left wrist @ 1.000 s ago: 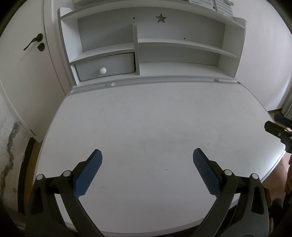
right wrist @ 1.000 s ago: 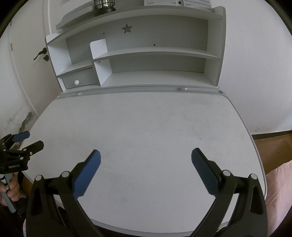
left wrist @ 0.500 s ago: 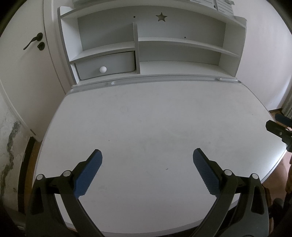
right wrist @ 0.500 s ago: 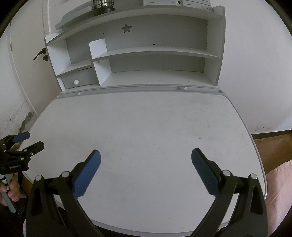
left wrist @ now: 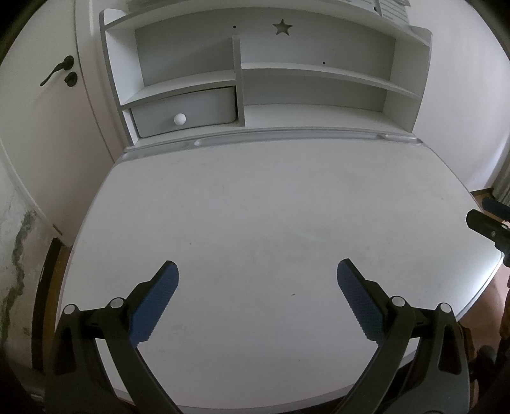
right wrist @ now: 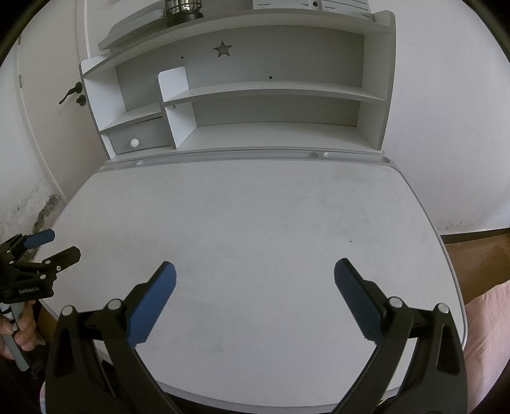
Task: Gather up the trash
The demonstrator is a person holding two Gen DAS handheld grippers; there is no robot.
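**Two grippers wide open over a white desk, no trash to be made out**

Both tools hover above the same white desk top [left wrist: 255,207], each with its blue-padded fingers spread far apart and nothing held between them. The left gripper [left wrist: 257,272] fills the bottom of its own view; its handle and the lower parts of its black arms are cut off by the frame edge. The right gripper [right wrist: 255,274] sits the same way in its own view.

Each tool also shows in the other's camera, only in part. From the left wrist view the right gripper appears at the far right edge as a black tip and a sliver of blue pad, the rest cropped. From the right wrist view the left gripper lies at the left edge beside the desk's near left corner, jaws parted, with a hand [right wrist: 19,331] wrapped round its handle; most of that hand is out of frame.

Trash cannot be found in either view: the desk top shows only faint scuffs and a few tiny dark specks, too small to identify. At the back stands a white shelf unit [left wrist: 318,68] with a star cut-out [left wrist: 282,27] and a small drawer [left wrist: 185,108] with a round white knob. A dark wire-caged object [right wrist: 184,8] on the top shelf is cropped by the frame. A door handle [left wrist: 55,73] shows at left.
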